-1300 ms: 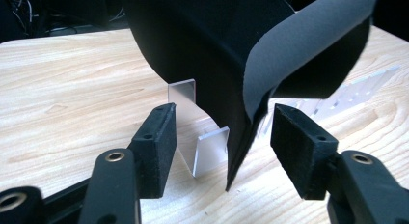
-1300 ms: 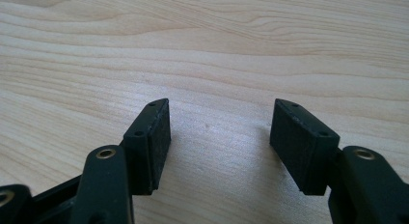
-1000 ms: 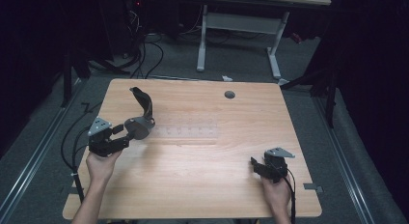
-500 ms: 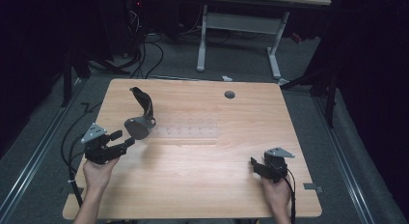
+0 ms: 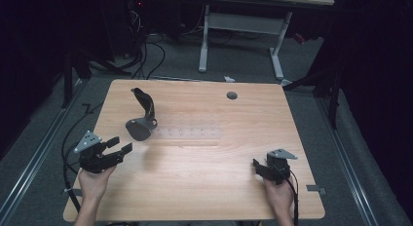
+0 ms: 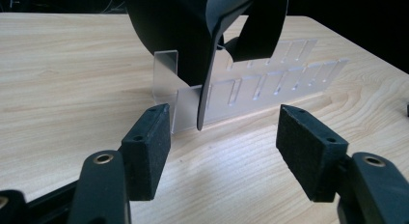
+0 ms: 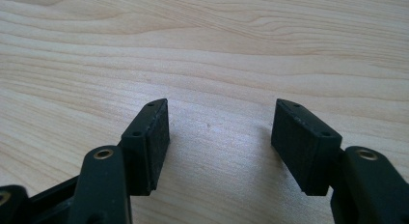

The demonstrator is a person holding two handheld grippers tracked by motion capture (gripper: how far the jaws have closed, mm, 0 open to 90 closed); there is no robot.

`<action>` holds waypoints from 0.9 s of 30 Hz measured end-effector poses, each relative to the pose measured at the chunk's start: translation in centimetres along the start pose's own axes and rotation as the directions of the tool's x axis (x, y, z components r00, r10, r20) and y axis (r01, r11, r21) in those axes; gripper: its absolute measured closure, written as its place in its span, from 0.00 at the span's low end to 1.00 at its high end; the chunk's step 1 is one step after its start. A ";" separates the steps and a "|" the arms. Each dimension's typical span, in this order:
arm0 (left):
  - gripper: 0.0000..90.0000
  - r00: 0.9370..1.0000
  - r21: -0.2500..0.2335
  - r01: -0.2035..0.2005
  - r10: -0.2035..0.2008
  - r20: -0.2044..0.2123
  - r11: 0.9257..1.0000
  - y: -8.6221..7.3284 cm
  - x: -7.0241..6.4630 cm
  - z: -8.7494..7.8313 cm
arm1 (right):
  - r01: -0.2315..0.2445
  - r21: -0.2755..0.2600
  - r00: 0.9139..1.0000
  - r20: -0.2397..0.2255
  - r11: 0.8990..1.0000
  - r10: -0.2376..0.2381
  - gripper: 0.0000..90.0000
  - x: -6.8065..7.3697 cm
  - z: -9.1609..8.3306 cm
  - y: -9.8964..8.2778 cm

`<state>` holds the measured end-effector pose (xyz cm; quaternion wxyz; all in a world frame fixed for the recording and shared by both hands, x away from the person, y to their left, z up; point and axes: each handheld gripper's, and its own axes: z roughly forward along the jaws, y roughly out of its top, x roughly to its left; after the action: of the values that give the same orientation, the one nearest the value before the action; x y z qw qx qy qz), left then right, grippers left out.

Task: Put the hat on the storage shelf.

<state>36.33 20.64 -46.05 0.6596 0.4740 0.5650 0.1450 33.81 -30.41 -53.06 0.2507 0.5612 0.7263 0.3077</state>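
Left gripper [image 5: 116, 149] back toward table edge [image 5: 82, 153]

The black curved piece [image 6: 202, 35] is cut off by the top edge.

Open tongs [image 6: 224, 154], black holder [image 6: 193, 35], clear rack [image 6: 255, 89]

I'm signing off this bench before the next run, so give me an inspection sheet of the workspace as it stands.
Surface: wooden table, round grommet hole near far edge.
Job's things: black curved piece standing in the left end of a clear slotted rack.
Clutter: nothing seen.
Grippers: left gripper open, pulled back from the black piece, nothing between its jaws; right gripper open, nothing held.
Cables: black cables on floor behind table.
Surroundings: white desk frame, dark room.
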 end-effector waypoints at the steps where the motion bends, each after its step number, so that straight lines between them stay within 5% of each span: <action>1: 0.42 1.000 0.001 -0.003 0.003 0.000 1.000 -0.2 0.0 -0.1 | 0.000 0.000 1.000 0.000 1.000 0.000 0.43 0.0 0.0 0.0; 27: 0.42 1.000 0.087 -0.008 0.008 0.006 0.996 -4.9 -0.7 0.5 | 0.000 0.000 1.000 0.000 1.000 0.000 0.43 0.0 0.0 0.0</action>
<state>34.88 17.45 -49.54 0.6395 0.5048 0.5669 0.1217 33.80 -30.40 -53.06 0.2508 0.5614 0.7261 0.3076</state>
